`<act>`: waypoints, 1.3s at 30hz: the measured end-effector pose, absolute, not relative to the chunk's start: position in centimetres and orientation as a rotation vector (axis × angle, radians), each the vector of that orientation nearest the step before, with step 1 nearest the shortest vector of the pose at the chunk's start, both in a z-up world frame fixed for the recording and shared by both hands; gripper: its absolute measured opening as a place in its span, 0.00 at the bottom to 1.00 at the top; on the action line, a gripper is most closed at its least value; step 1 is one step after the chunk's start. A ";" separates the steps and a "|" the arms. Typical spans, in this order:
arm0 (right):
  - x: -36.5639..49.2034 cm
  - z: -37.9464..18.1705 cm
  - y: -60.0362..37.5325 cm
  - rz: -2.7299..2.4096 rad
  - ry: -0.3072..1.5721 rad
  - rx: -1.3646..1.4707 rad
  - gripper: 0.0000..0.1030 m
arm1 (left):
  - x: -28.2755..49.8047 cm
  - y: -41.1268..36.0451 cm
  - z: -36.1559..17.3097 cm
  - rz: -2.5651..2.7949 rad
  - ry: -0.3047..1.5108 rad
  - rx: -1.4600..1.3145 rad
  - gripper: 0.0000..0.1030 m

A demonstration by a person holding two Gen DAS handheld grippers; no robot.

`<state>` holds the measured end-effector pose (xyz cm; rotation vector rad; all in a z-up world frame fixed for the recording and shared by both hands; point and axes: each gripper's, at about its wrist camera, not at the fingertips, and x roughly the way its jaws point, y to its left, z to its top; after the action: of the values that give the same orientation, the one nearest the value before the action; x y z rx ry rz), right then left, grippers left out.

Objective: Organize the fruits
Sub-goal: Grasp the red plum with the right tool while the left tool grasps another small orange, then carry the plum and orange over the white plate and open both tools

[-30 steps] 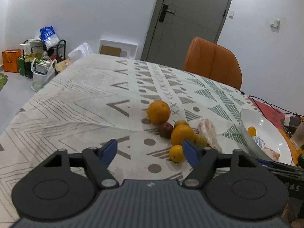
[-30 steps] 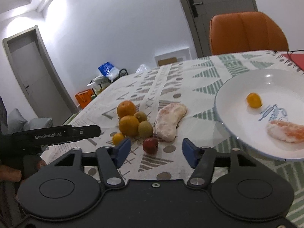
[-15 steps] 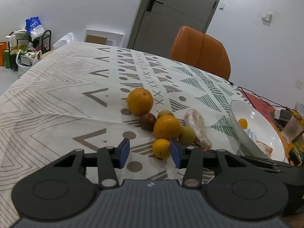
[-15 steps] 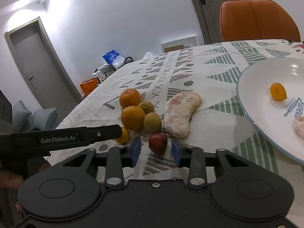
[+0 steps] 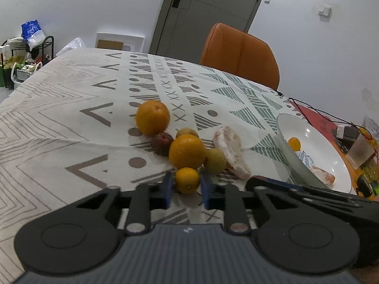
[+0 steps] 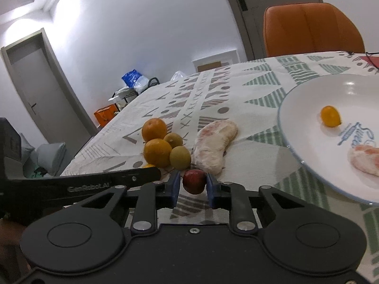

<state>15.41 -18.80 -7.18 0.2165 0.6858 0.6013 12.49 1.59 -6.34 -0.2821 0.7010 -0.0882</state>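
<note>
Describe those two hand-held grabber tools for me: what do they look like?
Both are matte black plastic. The left gripper and right gripper each have two blue-padded fingers on hinged black links with silver pivot screws and round discs. White "GenRobot.AI" lettering marks the left one's side.

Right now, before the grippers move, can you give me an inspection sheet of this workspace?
Surface: table under a patterned tablecloth.
Job's things: two large oranges, two green fruits, a dark red fruit and a peeled pomelo segment clustered on the cloth; white plate holds a small orange and another peeled segment.
Clutter: plastic cup and small items past the plate.
Grippers: left gripper brackets a small orange fruit; right gripper brackets a red fruit; contact unclear on both.
Cables: black cable beyond the plate.
Surroundings: orange chair, grey door, shelf with bags.
</note>
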 end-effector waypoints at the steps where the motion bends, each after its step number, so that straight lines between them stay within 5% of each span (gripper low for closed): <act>1: 15.3 -7.1 -19.0 0.599 0.682 0.221 0.21 | 12.4 1.5 -6.3 -0.082 0.702 -0.274 0.21; 39: 13.6 -4.4 -30.9 0.413 0.513 0.339 0.21 | 12.8 -7.4 -1.6 -0.193 0.601 -0.151 0.21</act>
<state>13.64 -30.90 -4.38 0.3386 0.5129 0.4132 12.77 -7.42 -1.61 -0.1511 0.6010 -0.1925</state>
